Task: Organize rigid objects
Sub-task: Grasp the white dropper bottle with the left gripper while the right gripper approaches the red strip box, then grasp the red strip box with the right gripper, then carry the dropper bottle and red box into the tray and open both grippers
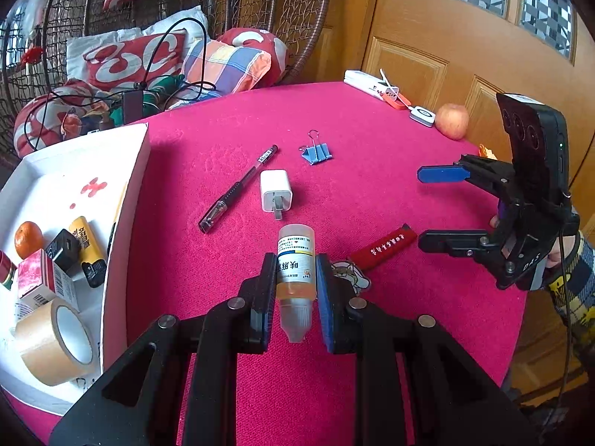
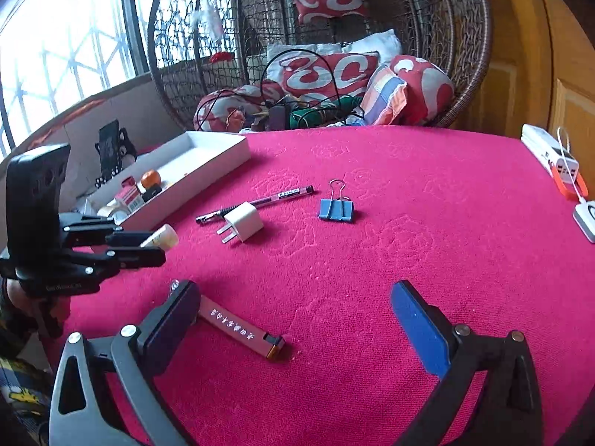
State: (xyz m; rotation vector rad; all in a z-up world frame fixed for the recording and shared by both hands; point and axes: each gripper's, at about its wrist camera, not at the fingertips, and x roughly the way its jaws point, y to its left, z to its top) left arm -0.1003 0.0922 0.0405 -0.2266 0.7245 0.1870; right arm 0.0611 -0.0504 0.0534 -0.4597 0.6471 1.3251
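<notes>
My left gripper (image 1: 296, 265) is shut on a small bottle of orange liquid (image 1: 296, 260) and holds it just above the pink tablecloth; it also shows in the right wrist view (image 2: 163, 236). My right gripper (image 2: 293, 308) is open and empty, and in the left wrist view (image 1: 422, 206) it hovers at the right. On the cloth lie a black pen (image 1: 238, 188), a white charger plug (image 1: 275, 189), a blue binder clip (image 1: 316, 152) and a red strap keychain (image 1: 386, 246). The white tray (image 1: 126, 200) stands at the left.
The tray holds a tape roll (image 1: 55, 345), a mandarin (image 1: 28, 238), a yellow battery (image 1: 87, 249) and small boxes. An apple (image 1: 452, 120), a white power bank (image 1: 370, 83) and a small white device (image 1: 422, 115) lie at the far table edge. A wicker chair with cushions (image 2: 334, 70) stands behind.
</notes>
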